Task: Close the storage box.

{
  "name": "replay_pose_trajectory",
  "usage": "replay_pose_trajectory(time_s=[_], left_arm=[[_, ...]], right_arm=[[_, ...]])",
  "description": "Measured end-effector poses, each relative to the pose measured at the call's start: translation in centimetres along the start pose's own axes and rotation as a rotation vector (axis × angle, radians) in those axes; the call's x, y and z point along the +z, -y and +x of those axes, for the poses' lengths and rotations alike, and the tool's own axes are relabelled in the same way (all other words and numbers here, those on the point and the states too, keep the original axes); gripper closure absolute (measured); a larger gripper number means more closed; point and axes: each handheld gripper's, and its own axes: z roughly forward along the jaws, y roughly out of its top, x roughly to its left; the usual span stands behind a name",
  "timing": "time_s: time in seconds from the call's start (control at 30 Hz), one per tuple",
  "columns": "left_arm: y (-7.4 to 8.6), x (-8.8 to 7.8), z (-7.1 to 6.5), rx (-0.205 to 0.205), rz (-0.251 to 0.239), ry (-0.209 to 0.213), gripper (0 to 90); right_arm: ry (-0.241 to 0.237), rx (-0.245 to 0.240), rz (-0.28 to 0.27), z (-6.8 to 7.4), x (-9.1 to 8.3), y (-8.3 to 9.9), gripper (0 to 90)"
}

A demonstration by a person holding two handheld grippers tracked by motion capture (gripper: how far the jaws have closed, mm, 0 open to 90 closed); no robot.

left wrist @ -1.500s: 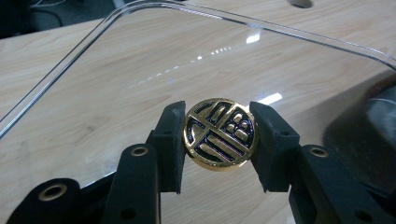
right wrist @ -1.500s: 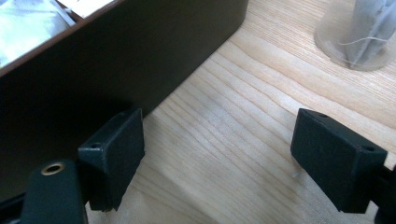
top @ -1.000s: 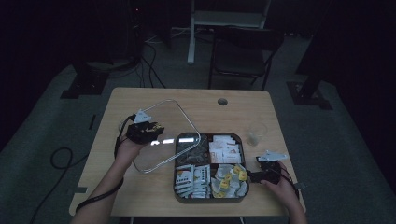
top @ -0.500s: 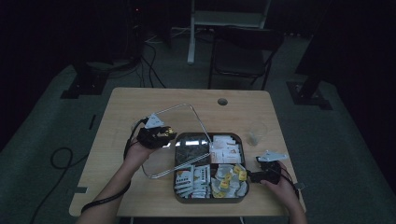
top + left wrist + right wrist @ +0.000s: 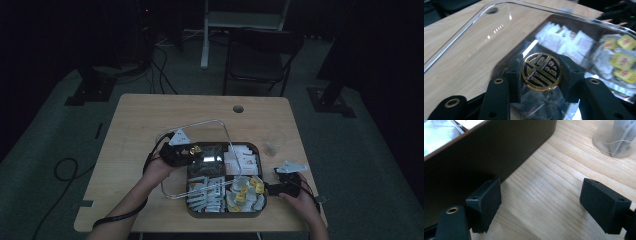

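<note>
The left gripper [image 5: 192, 151] is clamping the gold-and-black knob [image 5: 541, 71] at the middle of the clear lid [image 5: 200, 131], its jaws pressed on the knob from both sides. The lid is hanging partly over the box [image 5: 264, 167], offset to the box's left and far side and tilted, so its near right corner is dipping over the packets [image 5: 207, 196] while its left half is overhanging bare table [image 5: 135, 112]. The lid's long axis is sitting slightly skewed against the box's long axis, so seating it would probably call for a shift to the right and toward the person plus a small turn to square the edges. The right gripper [image 5: 540, 205] is resting at the box's right side with its jaws spread and nothing between them, one jaw just beside the dark wall [image 5: 499, 150]; it looks placed to steady the box. The left gripper view is giving the grip on the knob and the yellow sachets [image 5: 621, 53] under the lid; the high view is giving the offset. The right gripper view is showing a cup [image 5: 615, 138] beyond the box's right side.
</note>
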Motion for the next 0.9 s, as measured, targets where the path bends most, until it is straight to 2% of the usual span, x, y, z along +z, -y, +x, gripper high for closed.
replay_pose_trajectory(time_s=[0.33,0.43,0.63,0.7,0.77,0.9], left_arm=[[-0.5,1.7,-1.9,0.037,0.02,0.062,59.4],[-0.7,2.5,-2.7,0.067,0.04,0.094,59.4],[-1.1,3.3,-3.7,0.086,0.03,0.125,59.4],[-1.1,3.5,-4.1,0.11,0.014,0.138,59.3],[-1.3,3.8,-4.4,0.117,0.02,0.167,59.3],[-1.5,4.2,-4.9,0.13,0.029,0.174,59.4]], right_arm=[[-0.004,0.004,-0.001,0.0,0.0,0.0,16.9],[-0.005,0.004,-0.003,-0.1,0.0,0.0,17.0],[-0.004,0.004,-0.001,0.0,0.0,0.0,16.9],[-0.002,0.003,-0.001,0.0,0.0,0.0,16.9],[-0.002,0.003,-0.001,0.0,0.0,0.0,17.0],[-0.002,0.003,-0.001,0.0,0.0,0.0,16.9]])
